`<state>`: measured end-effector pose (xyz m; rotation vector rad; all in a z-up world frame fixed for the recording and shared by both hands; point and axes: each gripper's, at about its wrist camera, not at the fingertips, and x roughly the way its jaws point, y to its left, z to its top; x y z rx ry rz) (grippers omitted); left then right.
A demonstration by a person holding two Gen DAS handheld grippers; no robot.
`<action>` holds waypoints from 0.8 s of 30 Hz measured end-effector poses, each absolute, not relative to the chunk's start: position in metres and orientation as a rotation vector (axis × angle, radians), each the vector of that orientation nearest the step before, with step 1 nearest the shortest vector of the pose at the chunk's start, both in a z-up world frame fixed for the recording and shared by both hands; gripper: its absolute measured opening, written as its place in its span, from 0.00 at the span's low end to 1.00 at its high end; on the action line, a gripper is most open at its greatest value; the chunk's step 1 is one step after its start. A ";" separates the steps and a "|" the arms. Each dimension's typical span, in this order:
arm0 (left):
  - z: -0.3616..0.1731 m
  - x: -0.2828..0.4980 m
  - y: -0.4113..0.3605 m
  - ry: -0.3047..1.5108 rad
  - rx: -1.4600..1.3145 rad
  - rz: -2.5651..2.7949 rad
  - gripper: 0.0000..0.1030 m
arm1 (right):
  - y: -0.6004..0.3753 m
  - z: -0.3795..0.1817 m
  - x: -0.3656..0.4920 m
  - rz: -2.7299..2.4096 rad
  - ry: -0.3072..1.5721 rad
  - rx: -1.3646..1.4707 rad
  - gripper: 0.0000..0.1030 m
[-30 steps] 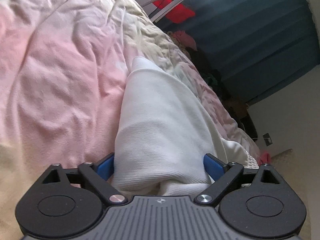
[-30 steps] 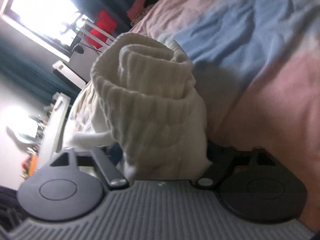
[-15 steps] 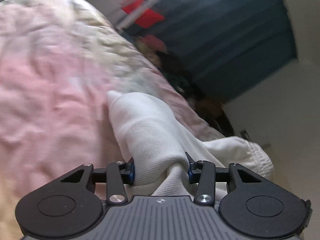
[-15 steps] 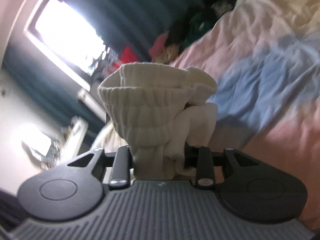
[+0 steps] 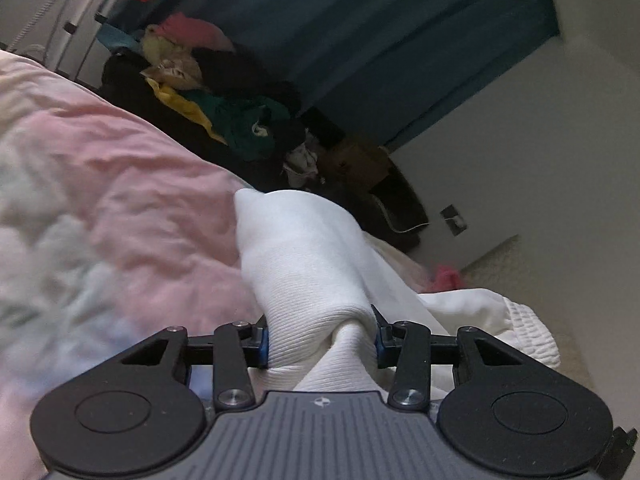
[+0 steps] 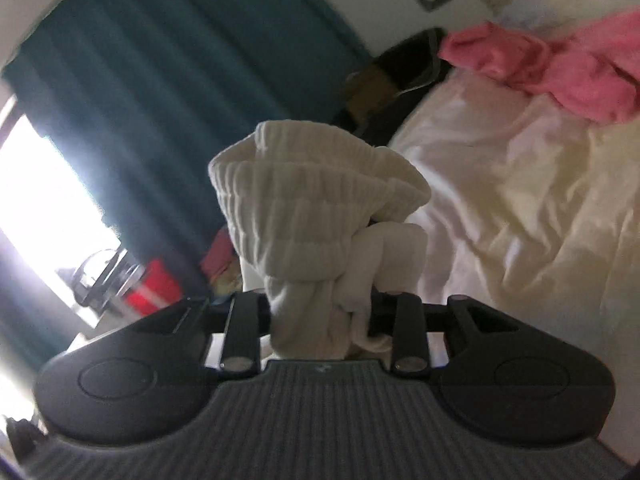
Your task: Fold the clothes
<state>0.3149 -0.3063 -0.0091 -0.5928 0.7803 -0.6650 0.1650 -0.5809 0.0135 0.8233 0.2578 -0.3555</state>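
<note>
left tongs [image 5: 320, 340]: pressed in on a bunched fold of the white knit garment [image 5: 304, 264]. blue-edged pads contact the cloth on both sides. the fabric rises from the grip as a smooth rounded peak with a fine rib texture, and more of it trails off to the right toward a ribbed, gathered edge [image 5: 528, 332]. the garment is raised above the bed, whose pink and pale quilted cover [image 5: 120, 208] fills the left half of this view; whether any part of the garment touches the cover cannot be told.

right tongs [image 6: 322, 316]: pinching a thick wad of the same white garment [image 6: 304, 208]. here the cloth is coarsely ribbed, flaring above the grip into a wide rolled cuff or hem, with a twisted hank beside it on the right. the wad is held clear of the bed; cream and pale pink bedding [image 6: 520, 184] lies to the right behind it.

surroundings, left view: a heap of mixed clothes [image 5: 224, 108], black, yellow, green and pink, beyond the bed edge; a dark teal curtain [image 5: 400, 40] behind; a white wall with a socket plate [image 5: 454, 216].

surroundings, right view: a pink garment [image 6: 560, 68] lying on the far part of the bed; the teal curtain [image 6: 160, 92]; a bright window [image 6: 40, 208] at left; a red object [image 6: 154, 292] near it, blurred, identity not determinable.
</note>
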 end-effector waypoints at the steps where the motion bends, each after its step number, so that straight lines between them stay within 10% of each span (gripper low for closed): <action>1: -0.021 0.323 -0.317 0.786 -0.576 -0.662 0.44 | -0.589 -0.001 0.172 -0.372 0.265 0.841 0.33; 11: -0.131 0.329 -0.316 0.834 -0.434 -0.737 0.53 | -0.601 -0.157 0.125 -0.305 0.247 1.127 0.39; 24: -0.063 0.247 -0.300 0.769 -0.107 -0.692 0.74 | -0.573 -0.081 0.092 -0.459 0.477 1.053 0.46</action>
